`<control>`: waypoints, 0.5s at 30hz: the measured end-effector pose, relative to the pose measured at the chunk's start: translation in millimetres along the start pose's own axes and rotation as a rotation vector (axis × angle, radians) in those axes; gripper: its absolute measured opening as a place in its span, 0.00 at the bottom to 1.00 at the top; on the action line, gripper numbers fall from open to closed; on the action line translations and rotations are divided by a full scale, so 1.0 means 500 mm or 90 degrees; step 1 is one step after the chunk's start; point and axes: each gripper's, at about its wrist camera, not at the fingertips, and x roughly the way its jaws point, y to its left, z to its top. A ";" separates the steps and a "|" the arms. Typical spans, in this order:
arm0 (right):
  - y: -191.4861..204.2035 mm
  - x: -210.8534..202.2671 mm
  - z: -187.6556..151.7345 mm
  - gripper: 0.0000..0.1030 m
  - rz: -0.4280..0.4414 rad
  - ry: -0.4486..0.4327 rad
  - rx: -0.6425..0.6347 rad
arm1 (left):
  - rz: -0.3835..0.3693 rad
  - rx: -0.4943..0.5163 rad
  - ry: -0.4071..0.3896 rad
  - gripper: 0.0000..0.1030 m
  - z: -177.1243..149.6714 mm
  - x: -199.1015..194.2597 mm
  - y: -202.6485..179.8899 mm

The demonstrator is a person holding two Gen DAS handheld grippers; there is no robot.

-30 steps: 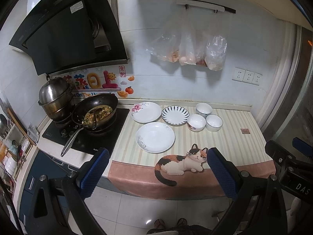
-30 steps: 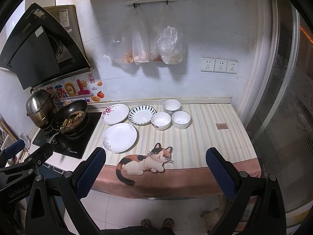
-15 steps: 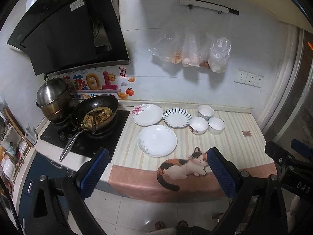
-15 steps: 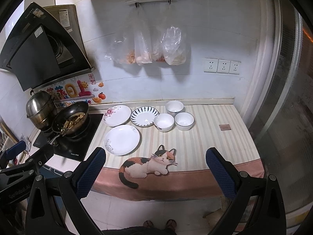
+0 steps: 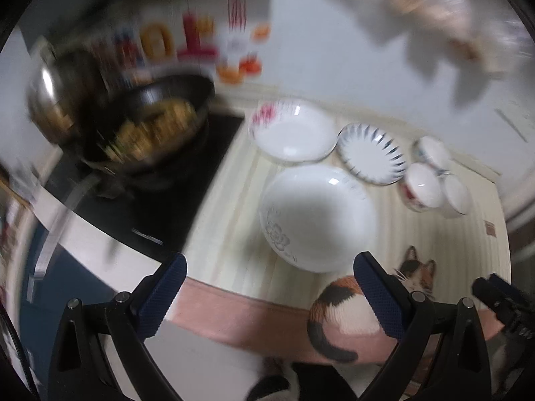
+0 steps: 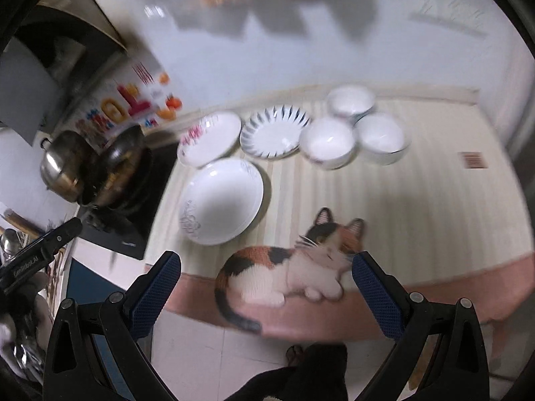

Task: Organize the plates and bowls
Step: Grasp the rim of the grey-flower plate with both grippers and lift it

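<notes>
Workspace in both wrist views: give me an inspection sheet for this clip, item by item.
Surface: striped counter mat with a cat print at its front edge.
Job's things: large white plate nearest; floral plate and blue-rayed plate behind; three white bowls clustered to the right. Nothing stacked.
Clutter: wok with food and steel pot on the black cooktop.
Grippers: left hand-held gripper and right hand-held gripper both open, empty, over the counter's front edge.
Cables: nothing seen.
Surroundings: plastic bags hanging on the wall; views motion-blurred.
</notes>
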 end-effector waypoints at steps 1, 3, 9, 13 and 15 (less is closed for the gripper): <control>-0.009 0.052 0.014 1.00 0.008 0.017 -0.002 | -0.001 -0.008 0.020 0.99 0.010 0.043 0.003; -0.027 0.174 0.048 1.00 0.025 0.060 -0.003 | -0.006 -0.029 0.051 0.98 0.030 0.135 0.010; -0.039 0.456 0.141 0.85 0.063 0.135 -0.024 | -0.010 -0.017 0.127 0.82 0.063 0.329 -0.006; -0.029 0.561 0.167 0.66 0.093 0.177 -0.018 | -0.024 0.002 0.168 0.72 0.075 0.397 -0.012; -0.018 0.601 0.175 0.60 0.112 0.196 -0.021 | -0.041 0.007 0.173 0.55 0.075 0.407 -0.017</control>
